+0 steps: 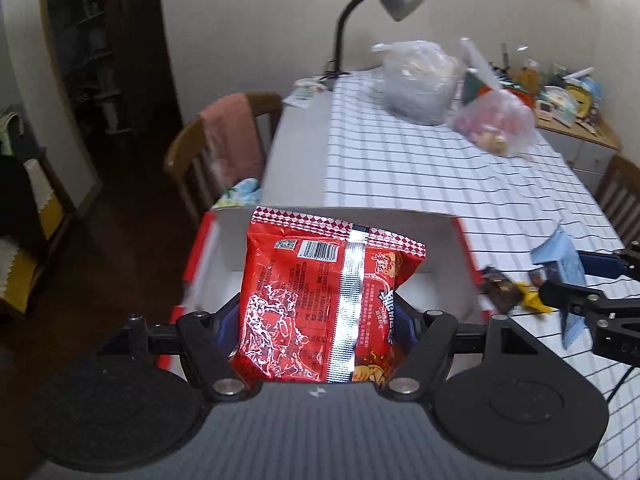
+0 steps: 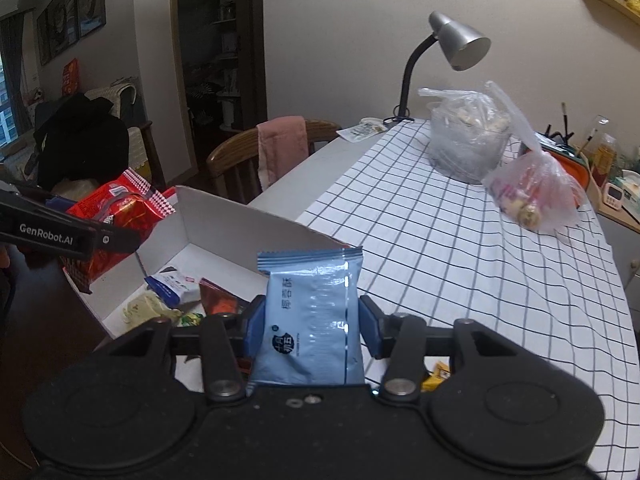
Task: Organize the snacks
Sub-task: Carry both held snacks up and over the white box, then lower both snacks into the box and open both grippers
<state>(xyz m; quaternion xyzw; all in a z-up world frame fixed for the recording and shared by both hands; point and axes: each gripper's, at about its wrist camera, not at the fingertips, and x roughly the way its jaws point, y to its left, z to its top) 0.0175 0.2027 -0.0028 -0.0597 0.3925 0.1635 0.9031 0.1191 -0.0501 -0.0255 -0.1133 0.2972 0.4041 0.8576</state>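
A pale, plain wall (image 2: 360,40) backs the room. A table (image 1: 296,152) stands against it, most of its top covered by a white cloth with a dark grid (image 1: 420,168); a bare grey strip runs along the cloth's left side. A silver-shaded desk lamp (image 2: 460,42) on a black gooseneck rises from the far end. A wooden chair (image 2: 236,160) with a pink towel (image 2: 280,148) over its back sits at the table's left side. Behind it a dark doorway (image 2: 216,52) opens onto dim shelving. Framed pictures (image 2: 68,12) hang on the left wall near a window (image 2: 6,92). The floor (image 1: 112,240) is dark wood. A low cluttered sideboard (image 1: 584,132) stands at right.
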